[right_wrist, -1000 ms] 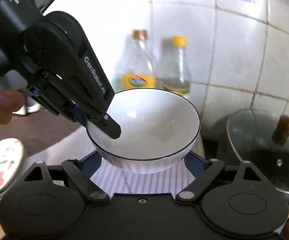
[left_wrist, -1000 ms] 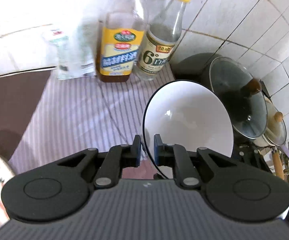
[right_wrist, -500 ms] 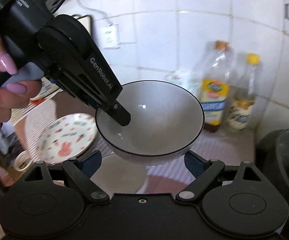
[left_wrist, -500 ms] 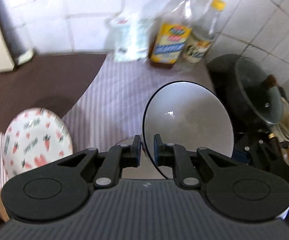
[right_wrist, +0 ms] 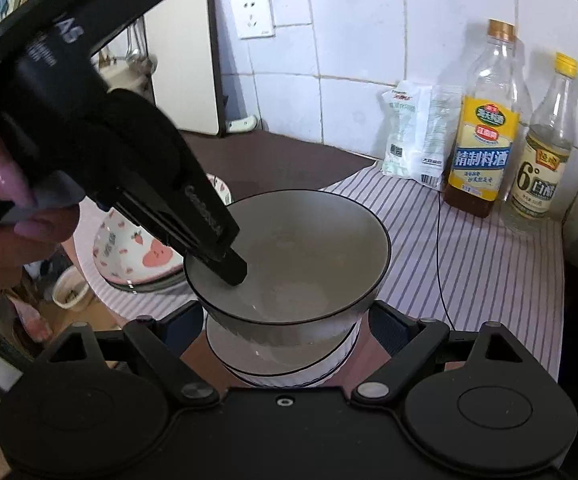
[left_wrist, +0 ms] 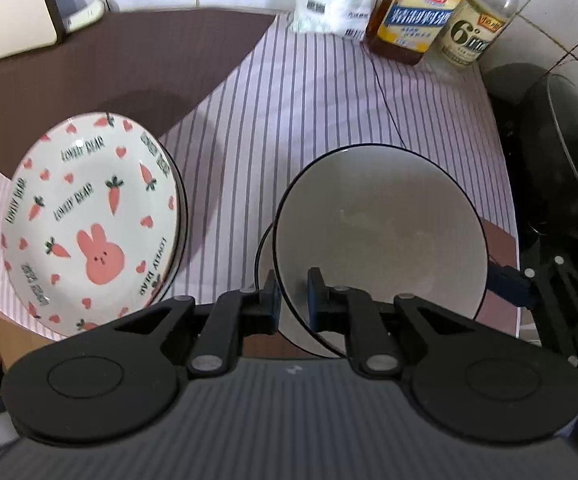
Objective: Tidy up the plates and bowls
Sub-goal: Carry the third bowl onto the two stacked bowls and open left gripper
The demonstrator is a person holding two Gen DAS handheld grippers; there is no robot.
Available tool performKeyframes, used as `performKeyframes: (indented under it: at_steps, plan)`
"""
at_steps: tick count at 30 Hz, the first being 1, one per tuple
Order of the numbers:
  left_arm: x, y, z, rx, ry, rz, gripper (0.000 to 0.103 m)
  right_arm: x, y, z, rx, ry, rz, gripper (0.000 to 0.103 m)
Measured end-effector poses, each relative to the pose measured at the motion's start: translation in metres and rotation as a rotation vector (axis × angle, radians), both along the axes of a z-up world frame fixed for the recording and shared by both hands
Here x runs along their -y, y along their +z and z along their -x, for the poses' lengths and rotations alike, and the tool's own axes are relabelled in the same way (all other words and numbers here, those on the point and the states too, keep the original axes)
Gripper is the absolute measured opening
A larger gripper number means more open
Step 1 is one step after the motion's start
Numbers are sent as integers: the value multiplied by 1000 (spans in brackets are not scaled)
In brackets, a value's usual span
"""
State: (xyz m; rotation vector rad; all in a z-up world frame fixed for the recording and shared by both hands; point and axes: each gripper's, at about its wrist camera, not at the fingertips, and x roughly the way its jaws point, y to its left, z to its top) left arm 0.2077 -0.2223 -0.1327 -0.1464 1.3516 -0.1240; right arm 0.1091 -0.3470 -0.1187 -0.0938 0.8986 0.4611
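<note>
A white bowl point(left_wrist: 381, 224) with a thin black rim hangs just over a second, ribbed white bowl point(right_wrist: 285, 364) that stands on the counter. My left gripper point(left_wrist: 291, 296) is shut on the upper bowl's near rim, one finger inside and one outside; the right wrist view shows it reaching in from the upper left point(right_wrist: 233, 272). My right gripper point(right_wrist: 285, 320) spans the same bowl point(right_wrist: 289, 248) low on its body, with a blue pad pressed to each side. A bunny-and-carrot plate point(left_wrist: 89, 220) tops a small stack to the left.
A cooking-wine bottle point(right_wrist: 481, 140), a vinegar bottle point(right_wrist: 541, 168) and a white bag point(right_wrist: 413, 136) stand against the tiled wall. A dark pot with a glass lid point(left_wrist: 561, 160) sits at the right. A striped cloth point(left_wrist: 309, 120) covers part of the brown counter point(left_wrist: 129, 60).
Both grippers carried the bowl together away from the bottles and the pot, toward the plates, and lowered it over the ribbed bowl. The bunny plate came fully into view.
</note>
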Motion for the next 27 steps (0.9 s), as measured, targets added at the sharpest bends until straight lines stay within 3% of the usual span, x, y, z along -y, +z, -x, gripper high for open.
performKeyframes:
  at_steps: [5, 7, 10, 14, 18, 22, 27]
  plan:
    - [2, -14, -3, -47, 4, -9, 14, -6, -6, 0, -15, 9, 33, 93]
    - [2, -16, -3, -51, 7, -7, 20, -10, -7, 0, -11, 16, 54, 93]
    - [1, -17, -6, -58, 15, 3, 25, -19, -12, 1, 6, 40, 119, 93]
    - [2, -21, -5, -55, 5, -42, 27, -32, -19, 6, 14, 61, 209, 93]
    - [-8, -19, 0, -35, 49, 8, 32, -37, -20, 15, 45, 72, 236, 93]
    - [-15, -8, 6, 8, 82, 56, 40, -33, -16, 23, 52, 30, 219, 93]
    - [-26, 14, 23, 77, 105, 122, 44, -16, -6, 46, 99, -15, 92, 93]
